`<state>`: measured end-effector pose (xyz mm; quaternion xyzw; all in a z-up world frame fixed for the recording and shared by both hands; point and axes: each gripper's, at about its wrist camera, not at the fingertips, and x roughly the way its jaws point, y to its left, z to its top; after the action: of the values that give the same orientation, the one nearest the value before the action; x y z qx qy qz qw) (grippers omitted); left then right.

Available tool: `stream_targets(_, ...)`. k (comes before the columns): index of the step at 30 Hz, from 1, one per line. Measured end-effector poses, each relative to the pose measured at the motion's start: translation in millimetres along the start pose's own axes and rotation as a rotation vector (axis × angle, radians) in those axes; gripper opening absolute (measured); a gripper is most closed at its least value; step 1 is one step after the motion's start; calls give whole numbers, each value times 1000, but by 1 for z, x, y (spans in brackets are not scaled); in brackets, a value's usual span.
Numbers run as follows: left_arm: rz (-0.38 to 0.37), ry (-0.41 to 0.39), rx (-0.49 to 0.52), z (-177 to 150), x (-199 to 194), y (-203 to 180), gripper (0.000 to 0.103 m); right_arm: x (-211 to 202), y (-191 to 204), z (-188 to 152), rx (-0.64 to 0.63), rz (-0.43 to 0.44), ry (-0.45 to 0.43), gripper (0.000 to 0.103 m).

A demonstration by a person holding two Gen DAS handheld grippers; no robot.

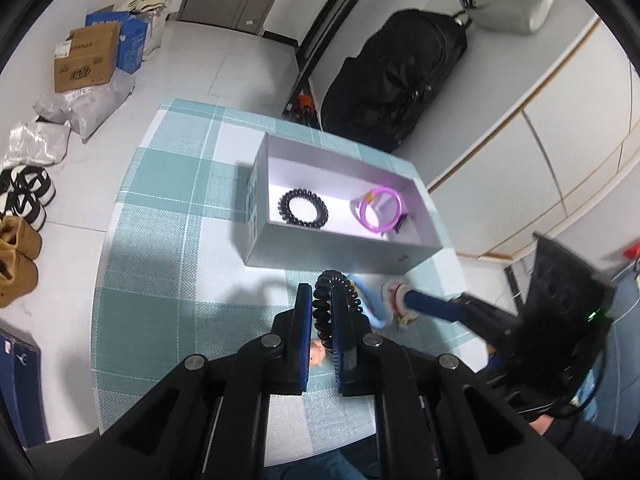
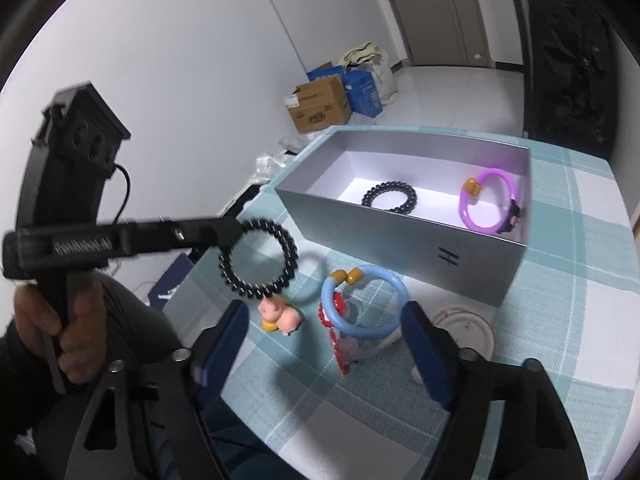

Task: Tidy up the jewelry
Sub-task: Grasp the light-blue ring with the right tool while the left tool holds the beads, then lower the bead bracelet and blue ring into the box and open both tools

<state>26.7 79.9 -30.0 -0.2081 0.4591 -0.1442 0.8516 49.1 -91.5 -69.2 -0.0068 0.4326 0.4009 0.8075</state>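
Two clear gaps flank blue ring (image 2: 360, 304) inside open fingers (image 2: 428, 356).

Floor, far side: brown cardboard carton (image 1: 87, 59) against a blue printed box (image 1: 134, 42), cream cloth bag (image 1: 150, 6) behind. Grey plastic mailers (image 1: 86, 106) nearby. Black-and-white sneakers (image 1: 26, 196) beside tan suede boots (image 1: 16, 258). Large black suitcase (image 1: 394, 76) near wall.

Bright indoor light; soft shadows; fisheye-dark corners; slight motion blur.
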Motion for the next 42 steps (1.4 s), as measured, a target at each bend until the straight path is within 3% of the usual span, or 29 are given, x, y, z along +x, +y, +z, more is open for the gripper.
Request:
stream_targets(4, -6, -23, -11, 4, -5, 0, 5, 12, -3, 3, 12, 14, 25, 47)
stream_targets(11, -11, -35, -7, 9, -7, 1, 5, 23, -8, 9, 27, 9, 28, 35)
stream_targets(18, -16, -29, -18, 11, -7, 5, 5, 27, -2, 12, -5, -8, 31, 10)
stream_targets(32, -41, -35, -14, 13, -5, -4, 5, -8, -22, 17, 141, 100, -77, 7)
stream_targets(42, -61, -108, -12, 17, -9, -11, 5, -35, -25, 26, 173, 165, -171, 6)
